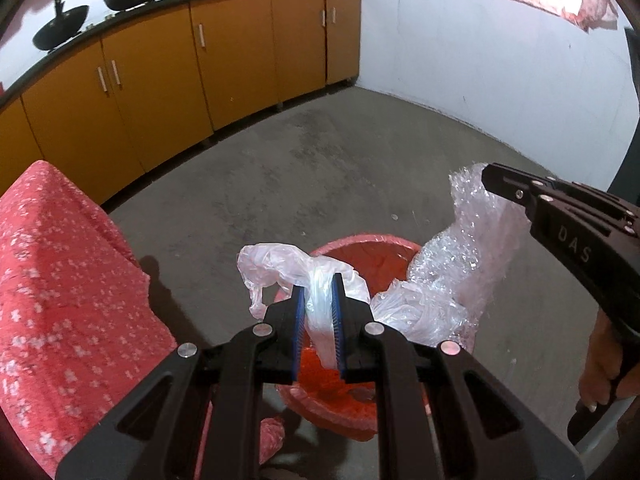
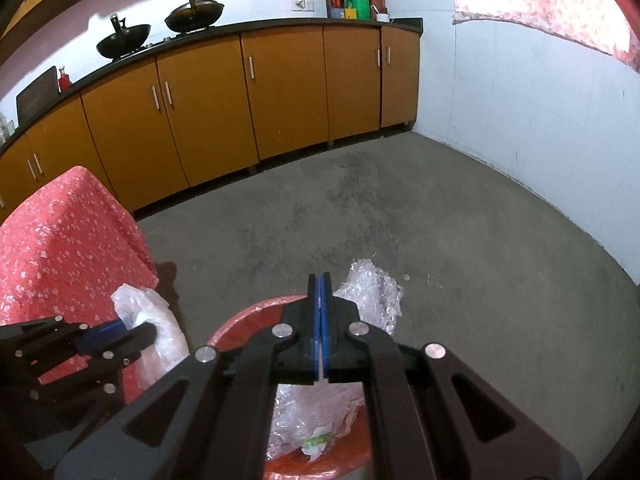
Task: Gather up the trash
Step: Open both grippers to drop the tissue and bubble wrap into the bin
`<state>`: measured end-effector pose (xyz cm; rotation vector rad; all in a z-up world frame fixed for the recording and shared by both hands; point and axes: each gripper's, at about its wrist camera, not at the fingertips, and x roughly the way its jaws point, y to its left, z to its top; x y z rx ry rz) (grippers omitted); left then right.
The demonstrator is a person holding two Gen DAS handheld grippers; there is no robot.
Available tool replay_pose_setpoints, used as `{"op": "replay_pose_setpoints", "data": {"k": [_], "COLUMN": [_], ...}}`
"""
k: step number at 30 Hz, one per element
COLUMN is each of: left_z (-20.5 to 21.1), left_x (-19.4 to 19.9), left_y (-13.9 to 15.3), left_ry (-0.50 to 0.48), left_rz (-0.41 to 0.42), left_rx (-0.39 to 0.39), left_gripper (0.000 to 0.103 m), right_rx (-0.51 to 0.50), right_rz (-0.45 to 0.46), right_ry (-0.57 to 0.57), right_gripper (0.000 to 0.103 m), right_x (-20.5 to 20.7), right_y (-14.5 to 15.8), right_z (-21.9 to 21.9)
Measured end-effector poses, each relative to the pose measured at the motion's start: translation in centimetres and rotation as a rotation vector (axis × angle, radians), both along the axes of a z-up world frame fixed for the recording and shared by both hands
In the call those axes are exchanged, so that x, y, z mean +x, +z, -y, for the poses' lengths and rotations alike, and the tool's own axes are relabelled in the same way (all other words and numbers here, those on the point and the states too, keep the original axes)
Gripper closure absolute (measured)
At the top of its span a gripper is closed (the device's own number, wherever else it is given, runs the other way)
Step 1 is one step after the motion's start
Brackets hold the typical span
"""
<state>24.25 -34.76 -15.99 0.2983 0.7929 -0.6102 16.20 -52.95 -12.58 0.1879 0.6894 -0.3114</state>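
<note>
2 pieces of trash hang over the red bin (image 1: 384,242), which stands on the concrete floor (image 1: 320,168) just beside the corner of the red-clothed table (image 1: 60,280). The left gripper (image 1: 320,280) has its jaws nearly closed, pinching a white plastic bag (image 1: 288,264) above the bin's near-left rim. The right gripper (image 2: 319,280) has its jaws pressed fully together on a sheet of bubble wrap (image 1: 476,232), at the right rim.

Risks, as I judge them: the light bag may cling to the pads or drift outside the rim on release, since much of it overhangs the left edge. The bubble wrap is bulky and springy; its upper part stands outside the bin and could tip over the rim onto the floor.

The bag's long axis runs from its crumpled end at the far left down through the jaws into the bin. The wrap stands roughly upright, lower end in the bin.
</note>
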Motion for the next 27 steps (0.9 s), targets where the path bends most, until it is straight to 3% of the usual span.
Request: {"op": "replay_pose_setpoints", "data": {"k": [11,13,16,23,25,27], "left_z": [1.0,1.0,0.9,0.3,-0.4,-1.5], "left_x": [1.1,1.1,1.1,1.1,1.1,0.8], "left_y": [-1.7,-1.8,-1.8,-1.2,-0.3,1.1], "left_ry": [-0.004,-0.002,0.004,0.019,0.040,0.060], "left_rz": [-0.008,-0.014,-0.011,-0.012,-0.014,-0.004], "left_rx": [0.010,0.000,-0.010,-0.032,-0.059,-0.090], "left_gripper": [0.089,0.080,0.068,0.067,0.067,0.064], "right_rx": [0.031,0.022,0.018,0.030,0.032,0.029], "right_rz": [-0.011,-0.004,-0.003,0.003,0.014,0.037], "right_ry": [0.024,0.025,0.024,0.008,0.002,-0.001], "right_gripper": [0.098,0.097,0.087,0.085,0.080,0.067], "right_x": [1.0,0.8,0.3,-0.3,-0.8,-1.6], "right_y": [-1.3,-1.3,-1.5,-1.1,-0.8,-0.1], "right_z": [0.5,0.3,0.2,0.0,-0.1,-0.5]}}
